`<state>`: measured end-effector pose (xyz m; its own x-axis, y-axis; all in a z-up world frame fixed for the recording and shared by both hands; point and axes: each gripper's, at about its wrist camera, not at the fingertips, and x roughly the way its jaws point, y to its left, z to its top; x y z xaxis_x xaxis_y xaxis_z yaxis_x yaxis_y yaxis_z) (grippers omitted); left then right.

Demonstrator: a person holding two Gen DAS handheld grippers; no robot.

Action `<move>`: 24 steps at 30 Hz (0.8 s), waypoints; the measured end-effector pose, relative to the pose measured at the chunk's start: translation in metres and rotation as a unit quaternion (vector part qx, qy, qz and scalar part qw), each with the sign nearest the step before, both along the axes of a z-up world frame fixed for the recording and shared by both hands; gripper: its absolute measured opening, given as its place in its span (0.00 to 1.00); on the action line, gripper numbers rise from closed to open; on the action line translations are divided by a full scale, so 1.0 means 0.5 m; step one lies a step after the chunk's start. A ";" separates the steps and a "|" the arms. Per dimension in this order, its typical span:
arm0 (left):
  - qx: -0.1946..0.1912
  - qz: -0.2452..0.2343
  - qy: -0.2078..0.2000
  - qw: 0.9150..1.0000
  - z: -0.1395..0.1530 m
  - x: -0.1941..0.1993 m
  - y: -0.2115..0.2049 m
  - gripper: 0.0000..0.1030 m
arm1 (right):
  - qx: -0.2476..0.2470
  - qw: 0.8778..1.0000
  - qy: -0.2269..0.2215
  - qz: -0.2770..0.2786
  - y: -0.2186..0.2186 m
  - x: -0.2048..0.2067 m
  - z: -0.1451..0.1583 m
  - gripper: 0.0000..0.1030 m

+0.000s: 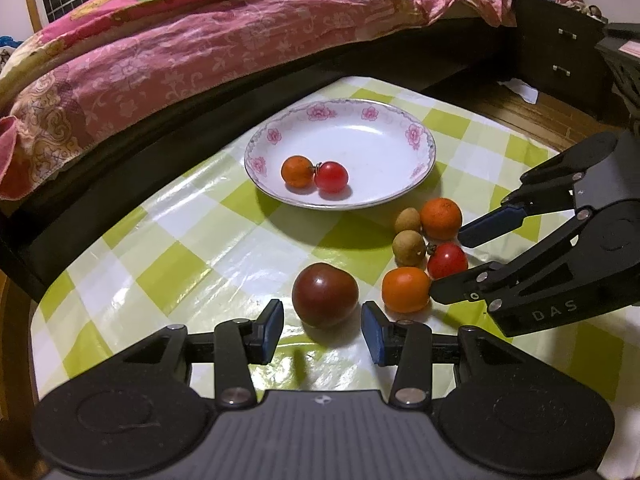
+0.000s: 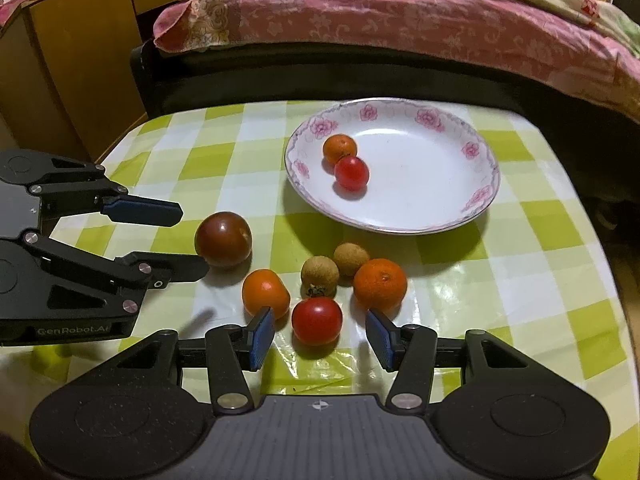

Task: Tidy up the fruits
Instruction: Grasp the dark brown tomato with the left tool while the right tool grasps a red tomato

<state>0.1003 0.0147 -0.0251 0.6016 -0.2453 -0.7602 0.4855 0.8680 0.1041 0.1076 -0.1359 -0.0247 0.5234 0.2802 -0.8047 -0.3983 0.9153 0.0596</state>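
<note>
A white floral plate (image 1: 400, 136) (image 2: 432, 184) holds a small orange (image 1: 297, 171) (image 2: 339, 149) and a red cherry tomato (image 1: 331, 176) (image 2: 351, 173). On the checked cloth lie a dark brown-red tomato (image 1: 325, 294) (image 2: 223, 239), an orange tomato (image 1: 405, 289) (image 2: 265, 293), a red tomato (image 1: 447, 260) (image 2: 317, 320), two longans (image 1: 409, 247) (image 2: 320, 273) and a mandarin (image 1: 441, 218) (image 2: 380, 283). My left gripper (image 1: 322, 326) (image 2: 190, 240) is open with the dark tomato between its fingertips. My right gripper (image 2: 320, 338) (image 1: 446, 264) is open around the red tomato.
The small table (image 1: 132, 240) stands against a dark bed frame with a pink floral quilt (image 1: 200, 40). A dark drawer cabinet (image 1: 560, 52) is at the back right, a wooden cabinet (image 2: 80, 60) at the left. The cloth's front and left edges are near.
</note>
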 end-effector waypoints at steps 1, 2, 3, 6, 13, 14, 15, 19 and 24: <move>0.000 -0.001 0.001 1.000 -0.002 0.002 0.000 0.48 | -0.001 1.000 0.003 0.002 0.003 0.003 -0.004 0.46; 0.001 -0.003 0.002 1.000 -0.003 0.004 -0.001 0.48 | 0.001 1.000 0.004 0.004 0.004 0.004 -0.006 0.46; 0.002 -0.006 0.002 1.000 -0.005 0.005 -0.002 0.48 | 0.006 1.000 0.004 0.006 0.004 0.006 -0.005 0.46; 0.008 -0.019 0.000 1.000 -0.009 0.008 -0.006 0.48 | 0.007 1.000 0.003 0.010 0.008 0.007 -0.002 0.46; 0.014 -0.037 -0.001 0.999 -0.016 0.020 -0.016 0.48 | 0.011 0.999 0.028 0.009 -0.005 0.011 0.001 0.45; 0.016 -0.038 -0.002 0.999 -0.017 0.023 -0.017 0.48 | 0.013 0.999 0.031 0.011 -0.009 0.011 0.003 0.45; 0.018 -0.037 -0.002 0.999 -0.019 0.026 -0.017 0.49 | 0.014 0.999 0.032 0.013 -0.011 0.010 0.005 0.45; 0.018 -0.029 0.008 0.999 -0.029 0.044 -0.015 0.50 | 0.008 0.999 0.029 0.017 -0.016 0.012 0.006 0.45; 0.013 -0.031 0.016 0.999 -0.039 0.045 -0.021 0.50 | 0.007 0.999 0.036 0.020 -0.015 0.018 -0.001 0.44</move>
<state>0.1230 0.0042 -0.0447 0.5604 -0.2608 -0.7860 0.5423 0.8329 0.1103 0.1166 -0.1436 -0.0251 0.4525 0.3110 -0.8358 -0.4289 0.8976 0.1018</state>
